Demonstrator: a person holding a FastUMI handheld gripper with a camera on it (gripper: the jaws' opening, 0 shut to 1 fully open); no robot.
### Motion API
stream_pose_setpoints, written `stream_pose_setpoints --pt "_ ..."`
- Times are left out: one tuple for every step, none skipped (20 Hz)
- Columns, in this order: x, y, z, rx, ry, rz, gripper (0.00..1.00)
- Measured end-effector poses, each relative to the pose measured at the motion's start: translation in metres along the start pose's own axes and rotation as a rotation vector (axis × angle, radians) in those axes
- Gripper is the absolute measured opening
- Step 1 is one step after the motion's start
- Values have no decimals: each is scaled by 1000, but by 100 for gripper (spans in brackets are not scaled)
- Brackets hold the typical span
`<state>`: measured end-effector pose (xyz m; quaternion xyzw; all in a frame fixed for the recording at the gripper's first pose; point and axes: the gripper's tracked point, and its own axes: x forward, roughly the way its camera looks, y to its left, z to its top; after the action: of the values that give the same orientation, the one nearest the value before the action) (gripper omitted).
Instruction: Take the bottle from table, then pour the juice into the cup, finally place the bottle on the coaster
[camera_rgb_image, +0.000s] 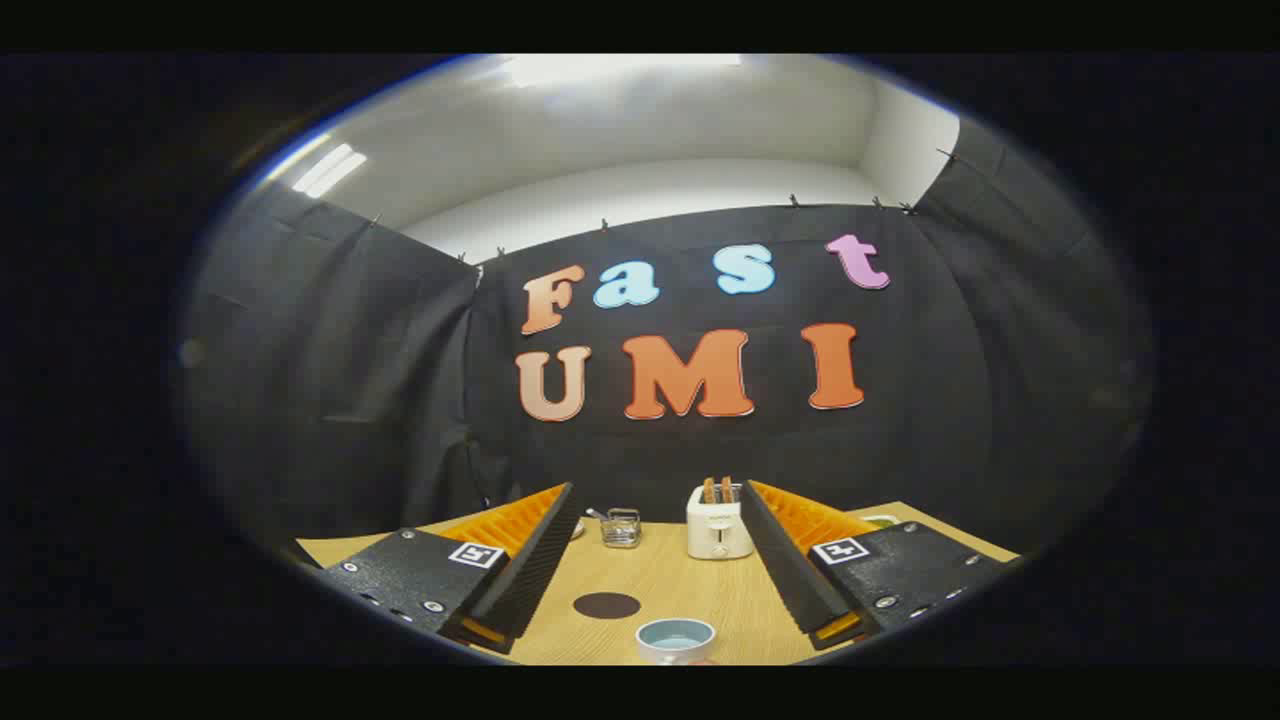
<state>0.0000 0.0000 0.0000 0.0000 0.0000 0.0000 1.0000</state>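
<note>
Fingers spread wide on your gripper (655, 560), holding nothing. Between them, left to right: dark coaster (606, 605), glass holder (621, 527), cup (676, 638), toaster (718, 525). The bottle's whereabouts I cannot tell; expect it smooth and sloshing, so grip mid-body.

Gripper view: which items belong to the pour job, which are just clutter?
Job:
cup, between the open fingers, nearest
coaster, dark disc beyond the cup
gripper, open, holding nothing

Clutter:
toaster with toast, at the far table edge
glass holder, beside the toaster
</note>
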Motion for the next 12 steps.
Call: stream_pose_setpoints --pt "1 0 2 0 -6 -3 96" --pt "-2 0 2 3 -8 -9 96" --pt "-4 3 2 4 -8 -1 96" --pt "-6 9 -1 8 4 14 96" --pt "-8 16 -4 14 11 39 96" --pt "-10 19 -4 14 17 52 96" --pt "-12 19 -3 13 14 57 96" --pt "-12 20 0 13 7 56 96" --pt "-12 20 2 13 4 54 96" --pt "-12 24 0 14 4 67 96" --pt "-12 29 -1 17 8 80 96" --pt "-12 31 -1 21 11 87 96"
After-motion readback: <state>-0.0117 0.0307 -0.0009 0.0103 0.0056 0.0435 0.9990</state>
